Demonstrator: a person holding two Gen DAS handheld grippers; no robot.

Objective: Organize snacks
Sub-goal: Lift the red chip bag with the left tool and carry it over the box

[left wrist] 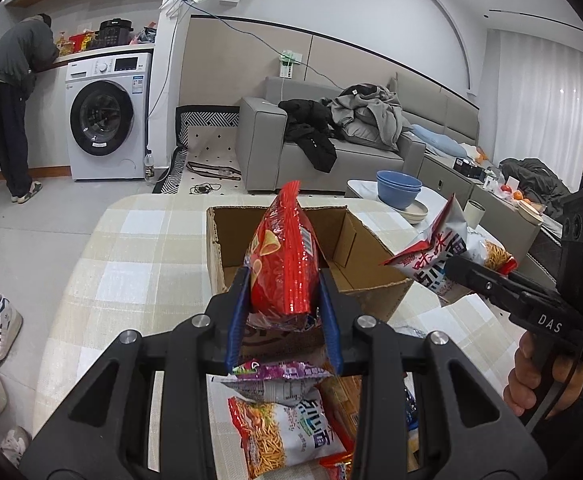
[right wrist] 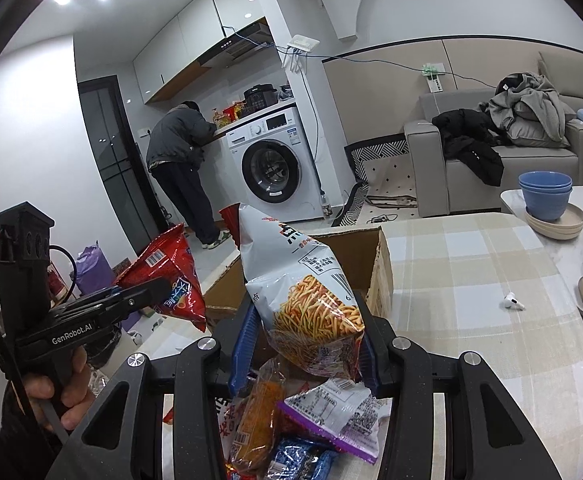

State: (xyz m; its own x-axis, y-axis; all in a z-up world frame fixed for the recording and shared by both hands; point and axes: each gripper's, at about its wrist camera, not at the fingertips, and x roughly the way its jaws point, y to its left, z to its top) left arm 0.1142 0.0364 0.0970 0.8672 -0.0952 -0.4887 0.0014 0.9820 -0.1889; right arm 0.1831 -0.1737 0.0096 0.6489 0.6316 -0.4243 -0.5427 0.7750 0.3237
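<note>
Snacks were up in the air over the cardboard box (left wrist: 355,248). A red chip bag (left wrist: 283,256) was squeezed tight in the left gripper (left wrist: 285,312). A white noodle snack bag (right wrist: 307,300) was squeezed tight in the right gripper (right wrist: 307,344). More snack packets (right wrist: 291,432) lay on the checked tablecloth (right wrist: 471,272) below. I think each bag should go right over the open box before the jaws let go, one bag first, so they would not bump. One handle said "GenRobot.AI" and the other said "DAS".
</note>
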